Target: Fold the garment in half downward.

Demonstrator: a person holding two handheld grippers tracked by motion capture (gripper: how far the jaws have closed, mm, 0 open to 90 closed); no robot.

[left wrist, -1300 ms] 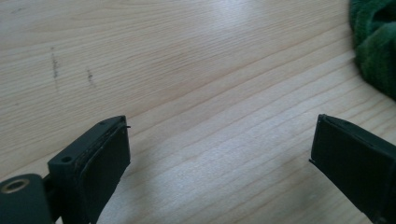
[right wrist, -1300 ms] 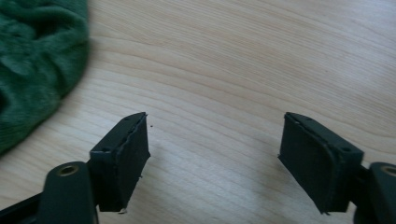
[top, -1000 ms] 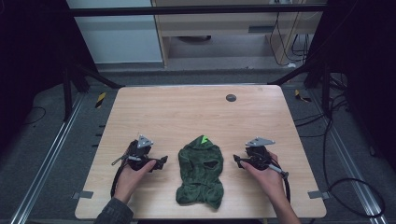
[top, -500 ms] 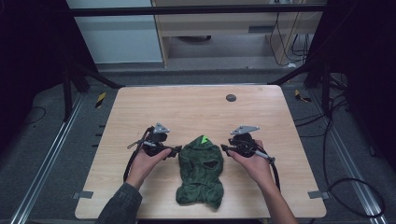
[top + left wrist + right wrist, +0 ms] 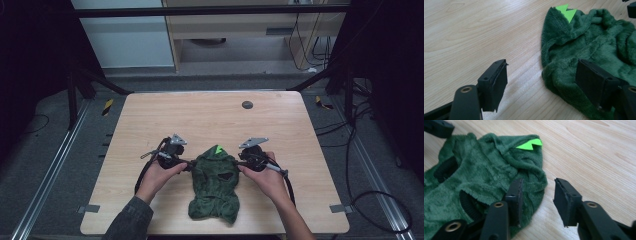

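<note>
Green fleece garment (image 5: pixel 216 181) lies flat on the wooden table (image 5: pixel 210 117), near the person's edge, hood end pointing away, bright green spikes (image 5: pixel 218 149) on top. Dark sleeve opening (image 5: pixel 227 176) shows in the fleece.

Left gripper (image 5: pixel 188 165) sits at the garment's left edge; its jaws have just been closing and stand spread, one over the fleece rim, the other over bare wood, not pressing on the fabric (image 5: pixel 584 50). Right gripper (image 5: pixel 239 163) sits at the right edge; jaws spread too, one pad on the fleece edge (image 5: pixel 499 170), the other clear over wood, no pinch.

Far half of the table is bare apart from a small dark disc (image 5: pixel 247 104). Cables (image 5: pixel 287 182) trail back along the forearms. Grey floor (image 5: pixel 47 165) with metal rails flanks the table; shelving behind.
</note>
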